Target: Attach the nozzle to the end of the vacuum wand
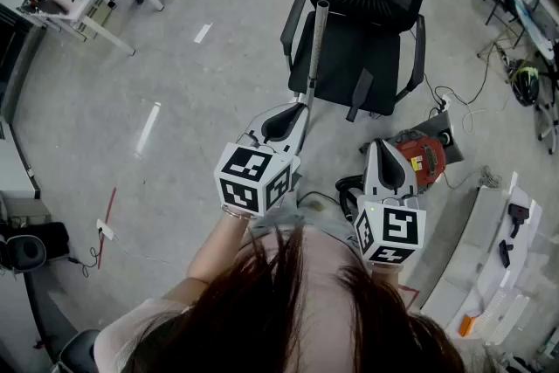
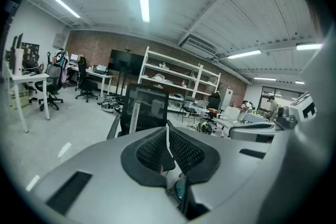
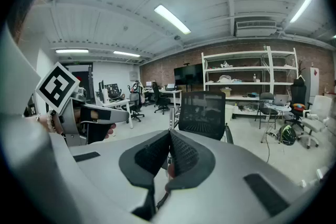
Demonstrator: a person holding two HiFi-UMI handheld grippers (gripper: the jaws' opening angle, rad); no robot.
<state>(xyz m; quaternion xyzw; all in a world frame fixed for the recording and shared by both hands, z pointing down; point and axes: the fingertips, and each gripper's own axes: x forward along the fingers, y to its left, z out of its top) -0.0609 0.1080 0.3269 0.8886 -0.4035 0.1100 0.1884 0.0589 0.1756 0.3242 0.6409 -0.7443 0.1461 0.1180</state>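
Room: open workshop with a brick back wall, white metal shelving and strip lights; pale grey, smooth concrete floor [image 1: 201,92] across most of the head view.
Wand: slim, straight, silver metal vacuum wand [image 1: 320,39] at upper centre of the head view, propped nearly upright against the front of the black mesh-backed office chair [image 1: 362,57]; lower end on the floor, upper end free.
Nozzle: not to be picked out in any view; perhaps among the small dark pieces on the white shelf unit [image 1: 489,240] at lower right of the head view, too small to tell.
Vacuum body: red and grey hard-plastic canister [image 1: 425,160] on the floor right of centre, black hose [image 1: 349,188] curling just beside, partly hidden behind the right tool.
Left gripper [image 1: 293,113]: grey plastic shell, black dimpled pads pressed together, nothing between; overlapping the wand's foot in the head view, yet apart from the tube, seen well ahead by the chair in the left gripper view.
Right gripper [image 1: 383,148]: same build, pads likewise pressed together on nothing, aimed towards the chair.
Handling, as a judgement: wand probably light, rigid and slick, round enough to roll or slide off the chair edge once nudged; best pinched square across the tube around mid-length, leaving the joining end bare.
Nozzle handling, as a judgement: likely light hard plastic with a push-fit collar; best held by the neck and lined up straight with the tube.
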